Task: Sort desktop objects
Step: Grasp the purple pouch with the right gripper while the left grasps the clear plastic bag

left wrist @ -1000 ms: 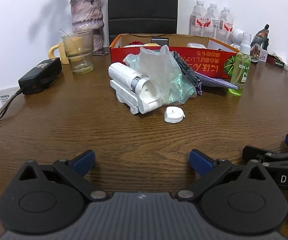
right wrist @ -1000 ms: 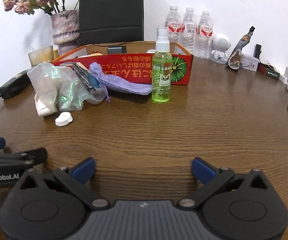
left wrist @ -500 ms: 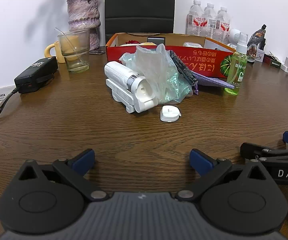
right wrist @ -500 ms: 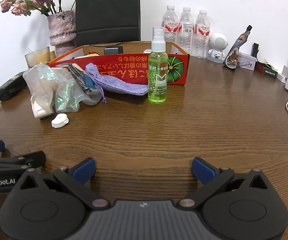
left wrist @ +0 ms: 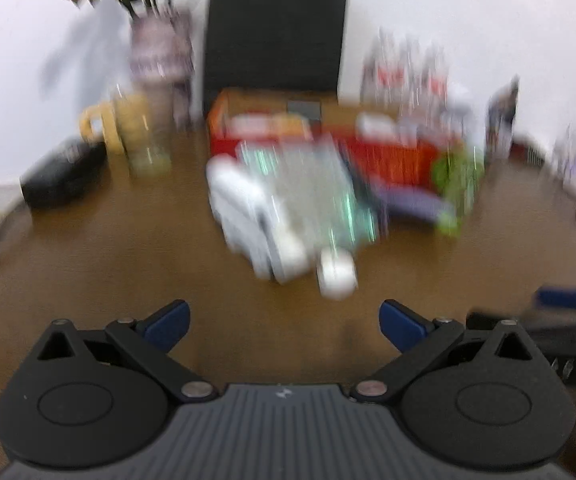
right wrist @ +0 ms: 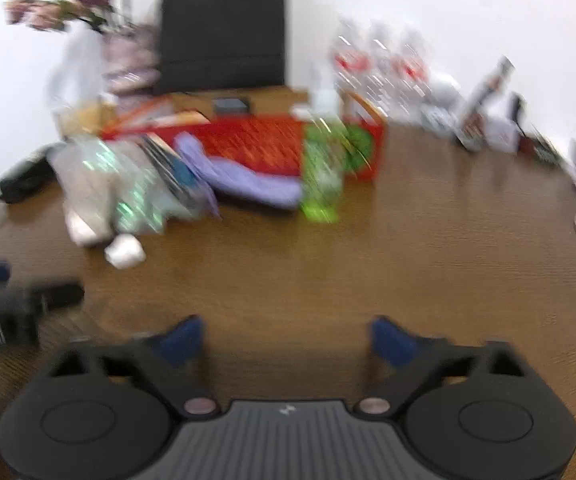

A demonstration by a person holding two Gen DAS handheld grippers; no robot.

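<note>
Both pictures are blurry now; half a second ago they were sharp. Three water bottles [left wrist: 405, 74] stand at the upper right. One red box [left wrist: 387, 156] sits in the middle, with one white gadget [left wrist: 256, 220] lying in front of it, its long side running from upper left to lower right. One small white cap [left wrist: 336, 274] lies just beside it. One green spray bottle [right wrist: 321, 172] stands upright. The left gripper [left wrist: 284, 322] and the right gripper [right wrist: 286, 338] each have fingers wide apart, holding nothing.

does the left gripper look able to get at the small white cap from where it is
Probably yes: the left gripper is open, and only bare table lies between it and the small white cap; the white device sits just beside it.
</note>
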